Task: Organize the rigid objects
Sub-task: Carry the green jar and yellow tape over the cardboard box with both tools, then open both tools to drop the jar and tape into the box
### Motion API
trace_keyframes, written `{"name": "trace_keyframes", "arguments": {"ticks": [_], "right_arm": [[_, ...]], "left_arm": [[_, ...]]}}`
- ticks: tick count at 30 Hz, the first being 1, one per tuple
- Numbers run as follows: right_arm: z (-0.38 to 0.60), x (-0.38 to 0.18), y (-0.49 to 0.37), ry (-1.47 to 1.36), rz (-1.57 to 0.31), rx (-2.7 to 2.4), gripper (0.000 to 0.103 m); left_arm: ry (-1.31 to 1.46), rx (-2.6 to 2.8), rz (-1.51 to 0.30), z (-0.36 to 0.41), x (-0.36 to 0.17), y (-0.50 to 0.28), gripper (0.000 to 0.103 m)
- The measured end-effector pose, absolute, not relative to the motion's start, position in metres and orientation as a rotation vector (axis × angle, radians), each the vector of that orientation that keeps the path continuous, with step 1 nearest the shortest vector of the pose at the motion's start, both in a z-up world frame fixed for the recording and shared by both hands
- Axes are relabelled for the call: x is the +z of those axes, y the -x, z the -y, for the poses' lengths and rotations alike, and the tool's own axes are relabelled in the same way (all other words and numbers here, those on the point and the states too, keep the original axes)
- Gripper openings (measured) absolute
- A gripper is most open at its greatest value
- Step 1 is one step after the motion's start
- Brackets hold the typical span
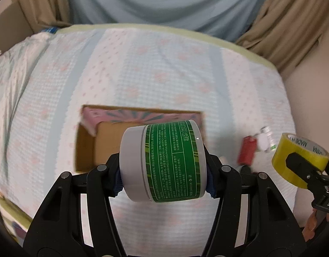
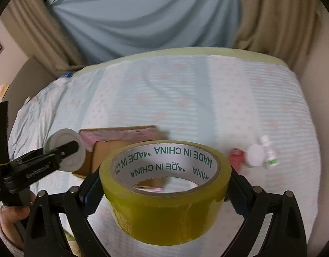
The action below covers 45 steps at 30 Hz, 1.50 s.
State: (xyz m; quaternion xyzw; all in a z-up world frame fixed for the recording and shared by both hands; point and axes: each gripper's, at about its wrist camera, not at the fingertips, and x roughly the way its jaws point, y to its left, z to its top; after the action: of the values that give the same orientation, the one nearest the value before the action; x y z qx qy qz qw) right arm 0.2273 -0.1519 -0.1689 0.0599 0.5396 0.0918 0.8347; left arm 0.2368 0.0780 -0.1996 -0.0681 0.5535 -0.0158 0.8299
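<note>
My left gripper (image 1: 164, 171) is shut on a white jar with a green label (image 1: 164, 162), held on its side above the bed; the jar also shows in the right wrist view (image 2: 64, 152). My right gripper (image 2: 164, 192) is shut on a yellow tape roll (image 2: 164, 192), which also shows in the left wrist view (image 1: 299, 160). An open cardboard box with pink flaps (image 1: 95, 141) lies on the bedspread just beyond both grippers; it also shows in the right wrist view (image 2: 113, 139).
A red item (image 1: 247, 150), a white round item (image 2: 255, 155) and a small bottle with a green label (image 2: 270, 152) lie on the bedspread (image 1: 143, 68) to the right of the box. Curtains hang behind the bed.
</note>
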Motion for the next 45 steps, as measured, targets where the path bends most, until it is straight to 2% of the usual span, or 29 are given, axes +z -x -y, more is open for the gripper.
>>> {"name": "trace_keyframes", "arguments": {"ticks": [6,12,19,24,31,32,35,36,45], "right_arm": [[0.069,-0.210,-0.251,-0.049,-1.206,0.242,0.096],[0.013,-0.265,-0.267,0.083,-1.276,0.303,0.096],[-0.015,-0.345,-0.286,0.223,-1.401,0.364,0.096],[-0.019,-0.389,-0.294,0.217,-1.471,0.401,0.096],[-0.022,-0.409,-0.295,0.246,-1.477,0.417,0.097],[-0.023,-0.409,-0.297,0.253,-1.475,0.413,0.097],[-0.021,-0.414,-0.298,0.238,-1.517,0.419,0.098],[-0.020,-0.415,-0.298,0.221,-1.534,0.425,0.103],[-0.011,-0.398,-0.284,0.209,-1.485,0.374,0.103]], "left_arm": [[0.125,-0.035,-1.241,-0.143,-0.239,-0.250,0.054],[0.045,-0.041,-1.315,-0.175,-0.287,-0.274,0.054],[-0.001,-0.056,-1.406,-0.172,-0.355,-0.301,0.054],[-0.022,-0.060,-1.466,-0.165,-0.398,-0.313,0.054],[-0.041,-0.073,-1.509,-0.162,-0.419,-0.322,0.054],[-0.043,-0.084,-1.513,-0.162,-0.419,-0.323,0.056],[-0.038,-0.097,-1.476,-0.163,-0.409,-0.326,0.102],[-0.040,-0.097,-1.456,-0.164,-0.405,-0.327,0.103],[-0.054,-0.078,-1.427,-0.177,-0.389,-0.321,0.103]]}}
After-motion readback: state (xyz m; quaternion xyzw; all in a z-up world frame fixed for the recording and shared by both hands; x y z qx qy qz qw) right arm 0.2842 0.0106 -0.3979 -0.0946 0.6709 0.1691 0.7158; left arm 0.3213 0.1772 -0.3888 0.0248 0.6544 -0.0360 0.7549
